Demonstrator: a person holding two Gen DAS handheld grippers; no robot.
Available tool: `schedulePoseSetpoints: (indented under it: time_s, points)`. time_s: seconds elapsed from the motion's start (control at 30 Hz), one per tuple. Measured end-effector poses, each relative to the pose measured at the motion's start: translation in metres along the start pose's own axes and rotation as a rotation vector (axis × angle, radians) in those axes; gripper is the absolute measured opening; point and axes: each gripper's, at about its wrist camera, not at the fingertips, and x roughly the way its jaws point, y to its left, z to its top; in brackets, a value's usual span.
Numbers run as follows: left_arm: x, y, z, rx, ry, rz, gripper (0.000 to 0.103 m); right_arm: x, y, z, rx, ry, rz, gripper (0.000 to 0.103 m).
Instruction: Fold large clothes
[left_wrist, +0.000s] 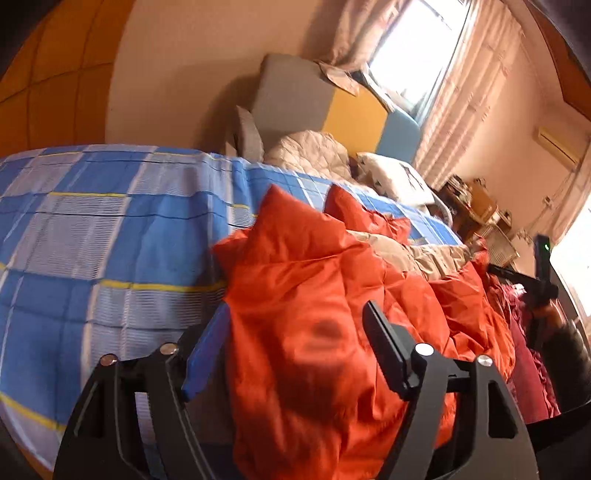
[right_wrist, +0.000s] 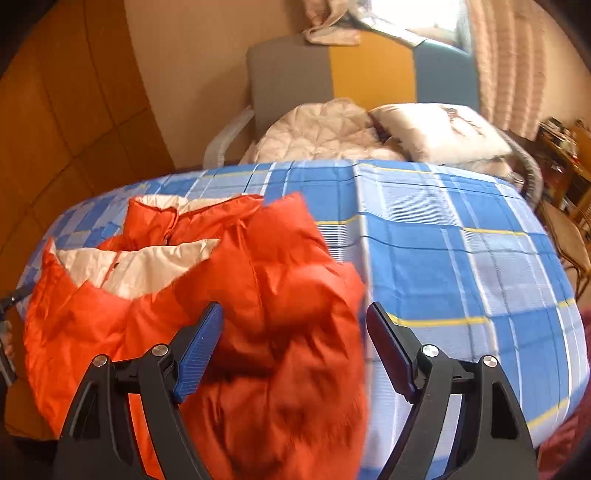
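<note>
Orange puffer jacket lies rumpled at the bed's near edge (slick, light, squashy); left gripper and right gripper both gape, released; grab hem corners.

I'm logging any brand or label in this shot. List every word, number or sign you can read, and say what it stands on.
No readable text in either view.
Orange jacket: no label or brand shows.
White pillow: a dark printed mark, too blurred to tell whether it is lettering.
Checked bedsheet: pattern only.
Clutter on the wooden shelf: too small to read.
</note>
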Motion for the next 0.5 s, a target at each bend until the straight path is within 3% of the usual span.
schedulePoseSetpoints:
  time_s: [0.03, 0.07, 0.1, 0.13, 0.23, 0.5]
  points:
    - [0.007, -0.003, 0.003, 0.023, 0.018, 0.006, 0.038, 0.008, 0.004, 0.003, -0.026, 0.022, 0.014, 0.052]
    - [0.010, -0.005, 0.004, 0.037, 0.028, 0.007, 0.029, 0.011, 0.009, 0.004, -0.048, 0.041, 0.008, 0.043]
    - [0.012, -0.008, 0.005, 0.053, 0.029, 0.015, 0.011, 0.013, 0.014, 0.004, -0.085, 0.052, -0.017, 0.021]
    - [0.011, -0.011, 0.006, 0.075, 0.018, 0.037, 0.000, 0.014, 0.018, 0.004, -0.113, 0.055, -0.045, 0.013]
    - [0.002, -0.015, 0.012, 0.081, -0.026, 0.040, 0.000, 0.002, 0.021, 0.002, -0.132, 0.023, -0.077, 0.005]
    - [-0.021, 0.001, 0.039, 0.010, -0.153, 0.065, 0.000, -0.018, 0.008, 0.029, -0.034, -0.123, -0.159, 0.002]
